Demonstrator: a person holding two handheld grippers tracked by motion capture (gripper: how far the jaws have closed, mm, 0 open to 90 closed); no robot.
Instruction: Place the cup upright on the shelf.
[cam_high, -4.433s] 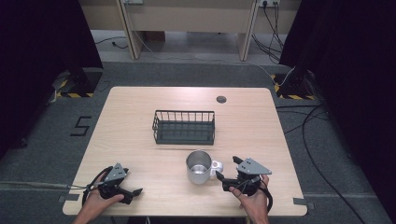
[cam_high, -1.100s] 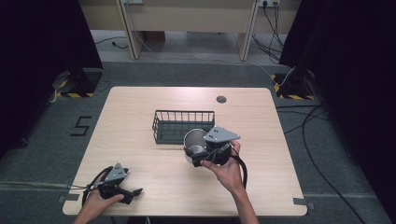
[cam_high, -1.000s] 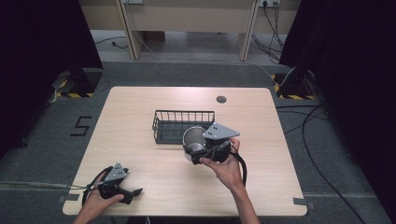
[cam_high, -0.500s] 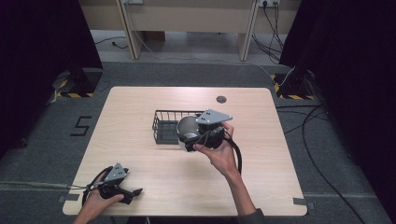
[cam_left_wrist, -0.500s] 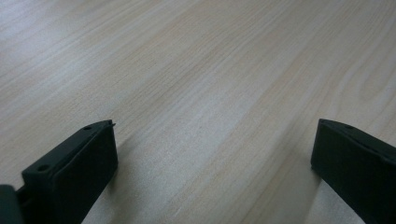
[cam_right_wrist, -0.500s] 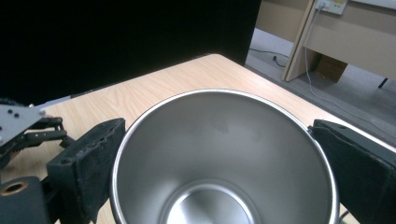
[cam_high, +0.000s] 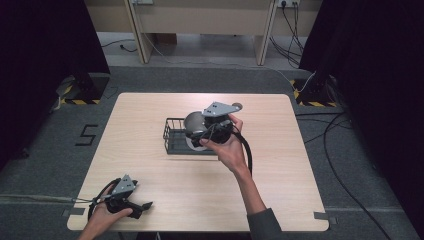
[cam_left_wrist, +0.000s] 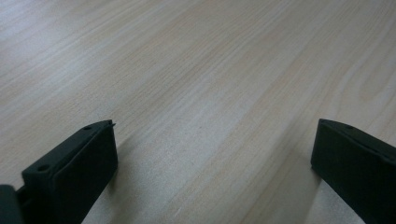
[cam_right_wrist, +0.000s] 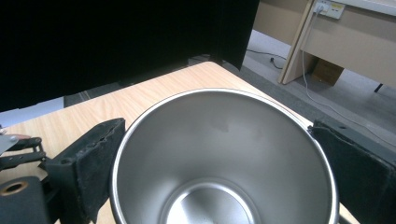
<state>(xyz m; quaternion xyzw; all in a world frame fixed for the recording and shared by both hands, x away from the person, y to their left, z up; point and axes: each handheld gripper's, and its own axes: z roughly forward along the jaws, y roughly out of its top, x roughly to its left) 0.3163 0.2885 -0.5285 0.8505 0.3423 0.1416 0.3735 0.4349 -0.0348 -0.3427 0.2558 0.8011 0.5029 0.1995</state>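
Note:
A steel mug hangs tilted above the right half of a black wire basket in the high view. My right gripper is shut on it, a hand wrapped round the gripper's body. In the right gripper view the mug's open mouth faces the camera, with a jaw pressed against each side of its rim. Near the table's front left corner my left gripper rests low. In the left gripper view its jaws stand wide apart over bare wood, so the left gripper is open and holds nothing.
The light wooden table has the basket at its middle. Cables trail from both grippers. Dark curtains flank the table, and a desk with hanging cables stands beyond its far edge.
The right gripper took hold of the mug near the table's front, lifted it and carried it away from the person to above the basket. The left gripper has stayed put.

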